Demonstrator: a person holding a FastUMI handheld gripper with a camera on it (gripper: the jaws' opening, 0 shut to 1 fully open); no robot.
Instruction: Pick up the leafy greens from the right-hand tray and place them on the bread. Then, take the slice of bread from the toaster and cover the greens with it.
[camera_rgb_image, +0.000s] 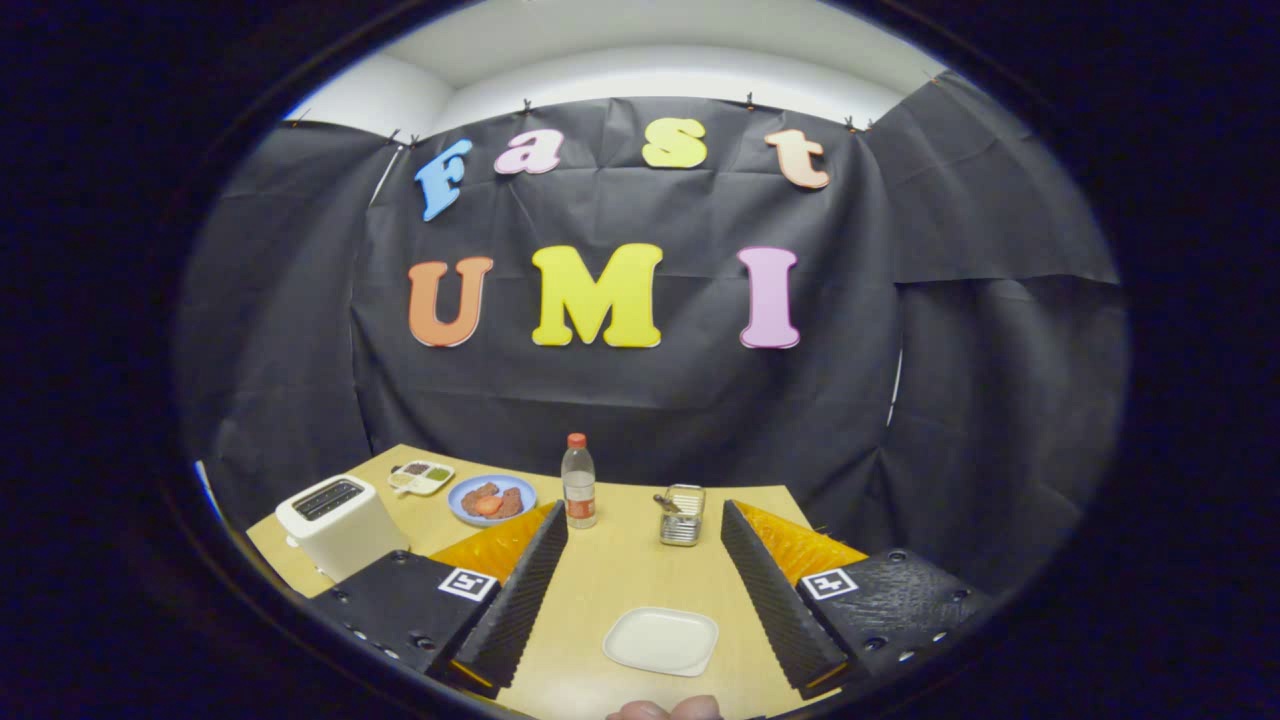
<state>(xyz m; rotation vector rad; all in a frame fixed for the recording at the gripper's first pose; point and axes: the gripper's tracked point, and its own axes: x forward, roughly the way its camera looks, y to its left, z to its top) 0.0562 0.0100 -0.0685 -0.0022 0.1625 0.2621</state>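
My gripper is open above the wooden table, with nothing between its fingers. A white tray lies on the table between the fingers, close to the near edge, and looks bare. A white toaster stands beyond the left finger; I cannot tell what is in its slots. Behind the left finger sits a blue plate holding brownish and red food. No leafy greens or bread slice are clear enough to make out.
A clear bottle with a red cap stands ahead of the fingers. An open metal tin sits to its right. A small white divided dish lies at the back left. A fingertip shows at the near edge.
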